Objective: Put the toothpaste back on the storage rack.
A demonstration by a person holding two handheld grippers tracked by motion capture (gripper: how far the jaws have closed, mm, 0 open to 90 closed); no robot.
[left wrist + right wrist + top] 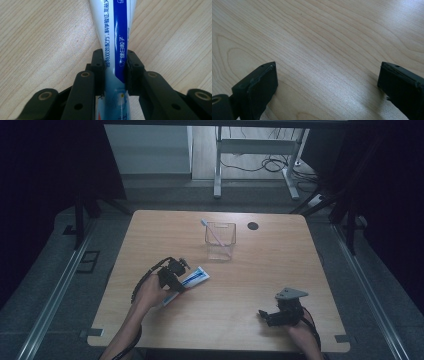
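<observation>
From the high view, your left tongs (181, 270) sit at about 9 o'clock from the desk's centre, clamped across a toothpaste tube (192, 281). The tube is a flat, glossy white and blue thing lying slantwise on the desk (260, 265), its far end pointing toward 1 o'clock; its near end is covered by your left hand (150, 292). The desk is pale wood-grain laminate with rounded corners and a small dark round cap (253, 226) near its far edge. At 12 o'clock from the tube stands a clear, square-sided plastic cup (220, 240), a thin toothbrush (212, 232) leaning inside it; its bristles are too small to make out. Your right tongs (267, 316) rest low at 5 o'clock, well apart from everything, a grey three-cornered plate on top.

In the left gripper view, the matte black pads (100, 67) press both edges of the toothpaste tube (116, 45), so the grip is tight. The tube's smooth skin carries a dark blue stripe and small print; its top runs off the picture and its lower part is hidden behind the jaw arms. Fine straight grain shows in the desk (42, 40) on either side.

In the right gripper view, your right tongs (327, 82) stand released, wide apart over the bare desk (324, 37), with wavy grain and a soft sheen. Both pads are cut off by the picture's lower edge.
</observation>
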